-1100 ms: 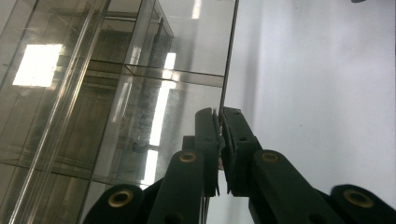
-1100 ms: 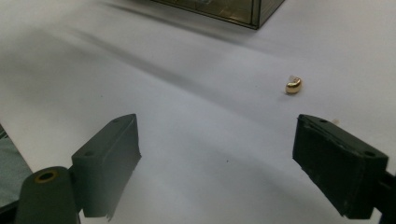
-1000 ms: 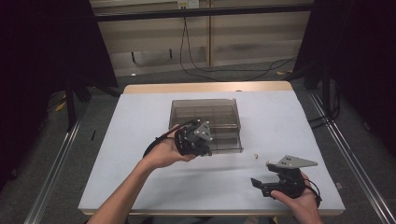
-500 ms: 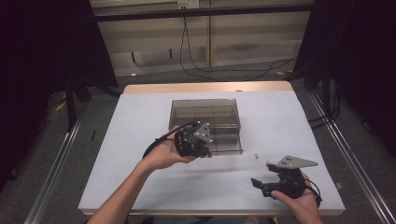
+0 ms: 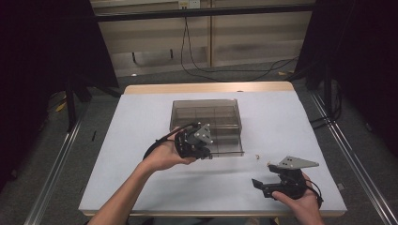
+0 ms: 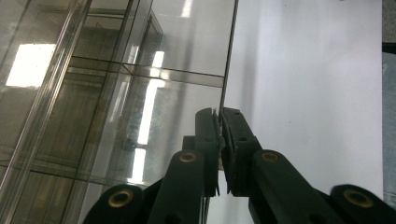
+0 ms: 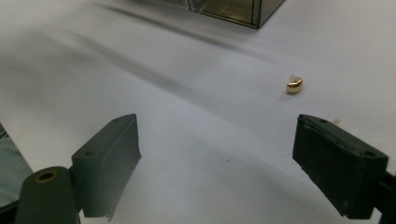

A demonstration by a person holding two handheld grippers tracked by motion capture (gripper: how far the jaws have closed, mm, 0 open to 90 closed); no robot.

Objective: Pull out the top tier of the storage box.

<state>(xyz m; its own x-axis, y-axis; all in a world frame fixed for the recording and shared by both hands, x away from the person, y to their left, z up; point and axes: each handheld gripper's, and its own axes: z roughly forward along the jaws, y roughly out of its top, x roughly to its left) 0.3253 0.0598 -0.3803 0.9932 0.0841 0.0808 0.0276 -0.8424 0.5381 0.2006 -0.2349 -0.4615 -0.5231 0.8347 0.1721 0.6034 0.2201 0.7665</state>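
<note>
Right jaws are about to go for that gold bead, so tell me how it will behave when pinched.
The bead looks rounded and glossy, so it may slip or squirt out between the flat pads. It seems tiny against the wide-open right gripper, so probably very light. On the smooth table it could roll if nudged.

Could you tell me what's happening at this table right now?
A person works at a white table with a gripper in each hand. The left gripper is shut on the thin near wall of a clear compartment box, pinching it at a corner. The right gripper hovers low over the table with its jaws wide open, pointed toward a small gold piece lying loose on the table beside the box. Nothing is between its jaws yet.
</note>
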